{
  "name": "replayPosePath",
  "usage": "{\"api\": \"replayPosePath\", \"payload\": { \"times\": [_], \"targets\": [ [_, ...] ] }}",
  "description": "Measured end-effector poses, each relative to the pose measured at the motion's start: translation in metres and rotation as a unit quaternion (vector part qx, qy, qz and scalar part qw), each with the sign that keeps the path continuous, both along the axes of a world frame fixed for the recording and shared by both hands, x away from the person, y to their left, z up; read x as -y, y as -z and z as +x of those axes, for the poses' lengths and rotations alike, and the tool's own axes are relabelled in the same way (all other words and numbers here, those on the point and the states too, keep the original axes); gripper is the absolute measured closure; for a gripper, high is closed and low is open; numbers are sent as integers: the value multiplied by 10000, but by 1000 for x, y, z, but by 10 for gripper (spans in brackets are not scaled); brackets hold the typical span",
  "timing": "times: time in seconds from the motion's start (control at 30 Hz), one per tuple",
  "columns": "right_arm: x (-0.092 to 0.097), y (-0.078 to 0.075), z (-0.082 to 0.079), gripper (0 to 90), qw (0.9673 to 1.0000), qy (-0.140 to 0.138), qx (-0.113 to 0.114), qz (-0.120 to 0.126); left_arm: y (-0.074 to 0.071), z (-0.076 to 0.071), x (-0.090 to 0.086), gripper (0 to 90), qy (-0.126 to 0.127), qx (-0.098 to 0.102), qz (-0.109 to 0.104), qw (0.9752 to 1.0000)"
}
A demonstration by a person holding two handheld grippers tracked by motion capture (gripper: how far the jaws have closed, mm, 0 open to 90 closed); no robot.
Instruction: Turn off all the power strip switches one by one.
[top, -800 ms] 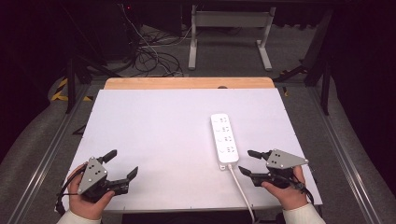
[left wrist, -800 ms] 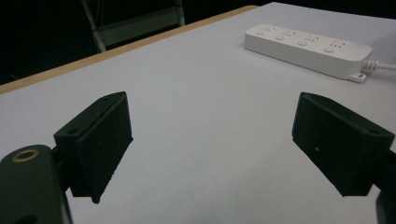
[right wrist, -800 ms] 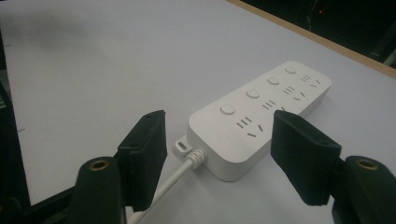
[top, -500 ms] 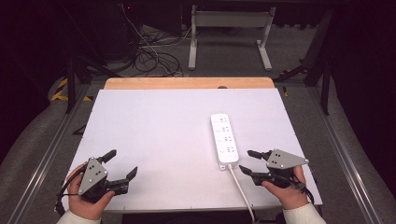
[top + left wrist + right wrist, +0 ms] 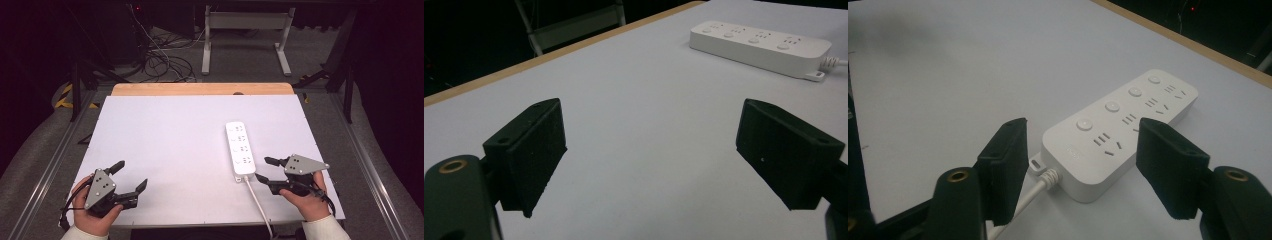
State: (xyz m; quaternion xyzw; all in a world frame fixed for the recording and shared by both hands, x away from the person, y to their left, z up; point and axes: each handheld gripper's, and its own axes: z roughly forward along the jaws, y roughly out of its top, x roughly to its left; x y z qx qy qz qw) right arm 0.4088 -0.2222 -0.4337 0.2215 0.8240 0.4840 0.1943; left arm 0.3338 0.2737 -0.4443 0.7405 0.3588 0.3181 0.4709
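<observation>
Power strip [image 5: 240, 154], lying on the table's [image 5: 165, 145] right half just ahead of the open, empty right gripper [image 5: 263, 169], is probably rigid, light and slick; grasp across its narrow sides.

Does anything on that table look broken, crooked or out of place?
Nothing stands out. The power strip lies flat and whole on the table, its cord running off the near edge. Both grippers, left and right, are open and touch nothing.

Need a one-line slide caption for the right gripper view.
Open right gripper frames the cord end of a white four-socket plastic power strip lying on the white table.
</observation>
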Motion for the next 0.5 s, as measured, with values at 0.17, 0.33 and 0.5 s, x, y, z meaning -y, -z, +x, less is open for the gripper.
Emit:
{"api": "replayPosePath", "payload": {
  "times": [0.17,0.33,0.5],
  "targets": [
    [-6,-6,9,385,10000,-30,-12,12,0,0,0,132,-24,15,-3,10000],
    [-16,-12,20,389,9999,-82,-62,-11,0,0,0,133,-28,15,5,10000],
    [-21,-15,27,404,9999,-119,-70,-28,0,0,-1,133,-17,28,28,10000]
  ]
}}
